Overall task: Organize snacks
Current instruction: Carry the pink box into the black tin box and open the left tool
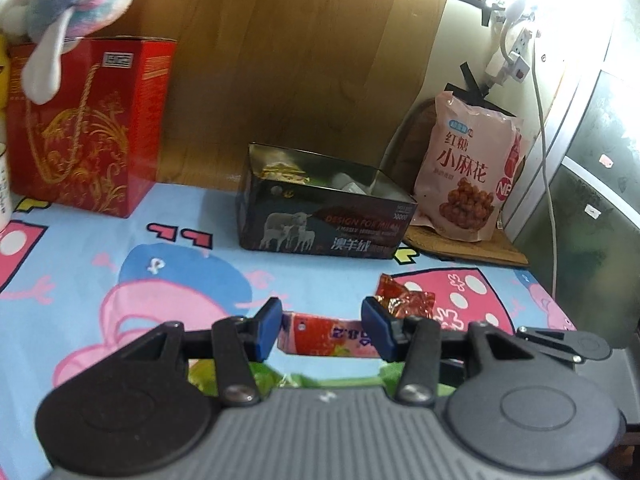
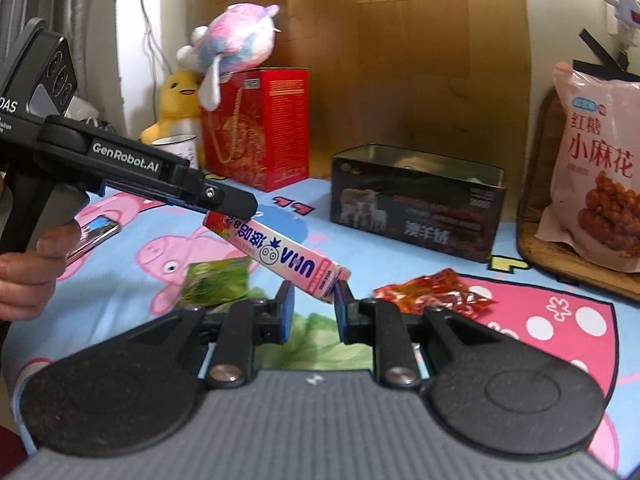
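A pink UHA candy stick pack hangs above the cartoon cloth. My left gripper has its blue pads on both ends of the pack; in the right wrist view the left gripper holds the pack's far end. My right gripper is open, its pads on either side of the pack's near end. A red foil snack lies to the right and also shows in the left wrist view. A green snack packet lies to the left. The open dark tin box stands behind.
A red gift box with plush toys on it stands at the back left. A pink bag of twisted snacks leans at the back right on a wooden board. A white mug stands beside the red box.
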`<state>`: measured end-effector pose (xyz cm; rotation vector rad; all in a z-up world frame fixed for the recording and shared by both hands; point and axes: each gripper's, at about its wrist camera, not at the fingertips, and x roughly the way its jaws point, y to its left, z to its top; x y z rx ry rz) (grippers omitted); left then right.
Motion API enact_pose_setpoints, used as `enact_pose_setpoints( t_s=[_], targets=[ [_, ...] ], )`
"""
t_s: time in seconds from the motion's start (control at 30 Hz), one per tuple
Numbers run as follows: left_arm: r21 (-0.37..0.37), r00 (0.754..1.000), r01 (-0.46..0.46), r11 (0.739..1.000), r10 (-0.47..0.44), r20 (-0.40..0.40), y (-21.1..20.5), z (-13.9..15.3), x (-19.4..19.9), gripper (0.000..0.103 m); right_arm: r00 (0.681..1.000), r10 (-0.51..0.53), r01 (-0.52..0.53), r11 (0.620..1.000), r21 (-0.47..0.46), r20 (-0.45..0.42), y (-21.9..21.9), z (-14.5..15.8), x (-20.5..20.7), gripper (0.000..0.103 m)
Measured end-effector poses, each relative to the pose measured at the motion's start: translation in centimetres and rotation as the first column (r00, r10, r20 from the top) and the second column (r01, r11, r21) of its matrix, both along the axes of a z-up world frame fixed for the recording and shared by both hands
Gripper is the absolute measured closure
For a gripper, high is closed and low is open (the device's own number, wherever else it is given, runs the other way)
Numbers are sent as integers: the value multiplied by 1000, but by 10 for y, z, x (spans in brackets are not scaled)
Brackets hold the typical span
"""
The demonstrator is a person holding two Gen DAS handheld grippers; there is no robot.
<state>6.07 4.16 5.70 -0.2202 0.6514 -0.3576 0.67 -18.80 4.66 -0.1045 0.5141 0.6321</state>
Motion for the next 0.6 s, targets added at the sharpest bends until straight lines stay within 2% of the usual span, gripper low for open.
enact_pose_setpoints(
  t_s=[0.33,0.6],
  targets=[
    [6,1000,-8,1000,8,5,-11,6,36,59,999,-34,34,999,14,17,-7,0,30,79],
    [20,999,-37,999,36,35,-21,24,90,58,994,-60,60,998,1,86,-1,9,75,79]
  ],
)
